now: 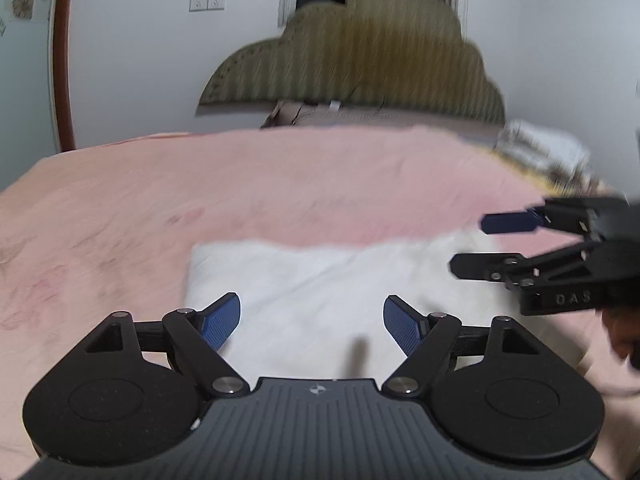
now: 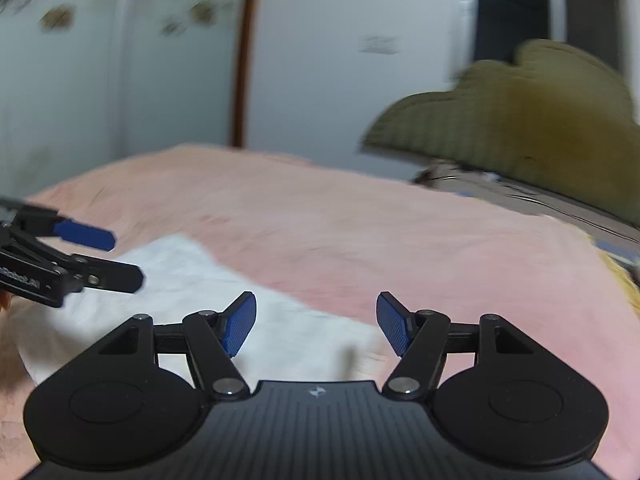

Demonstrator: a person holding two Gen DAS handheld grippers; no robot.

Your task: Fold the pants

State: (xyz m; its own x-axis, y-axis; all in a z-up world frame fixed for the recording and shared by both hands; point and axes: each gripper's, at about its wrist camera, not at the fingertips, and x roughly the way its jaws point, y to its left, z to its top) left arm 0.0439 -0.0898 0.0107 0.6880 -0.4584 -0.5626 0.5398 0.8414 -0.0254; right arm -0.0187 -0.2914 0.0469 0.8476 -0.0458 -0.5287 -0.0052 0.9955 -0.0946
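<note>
Left wrist view: left gripper [image 1: 312, 322] angled down over a folded white pants bundle [image 1: 320, 292] on a pink bedspread [image 1: 280, 184], blue pads [image 1: 222, 322] spread wide apart, nothing between them, fabric lying below and ahead toward 12 o'clock. Seen entering at 3 o'clock, right gripper [image 1: 474, 244] turned on its side, fingers released and stacked one above the other, blue pad uppermost, hovering by the bundle's right end; whether touching the cloth, cannot tell through the blur. Raised letters "GAS" readable on that gripper's black body. Glimpsed at the 4 o'clock edge, part of a person's hand [image 1: 622, 340] behind the tool. Small star-like logo stamped on the ribbed housing at 6 o'clock.

Right wrist view: right gripper [image 2: 316, 324] pitched downward, pads parted and empty, left pad over the pants bundle [image 2: 192, 292], right pad over the bare bedspread [image 2: 400, 232]. Bundle stretching from 6 o'clock out toward 9 o'clock. At 9 o'clock, left gripper [image 2: 128, 258] rolled sideways, fingers loosed, above the white cloth. Partial lettering ending "Robot.AI" legible on its side.

Beyond, at 12 o'clock in the left view, an olive scalloped headboard [image 1: 360, 48] against a white wall, with two wall sockets [image 1: 207, 2] at 11 o'clock. Heavy motion blur throughout both frames.
</note>
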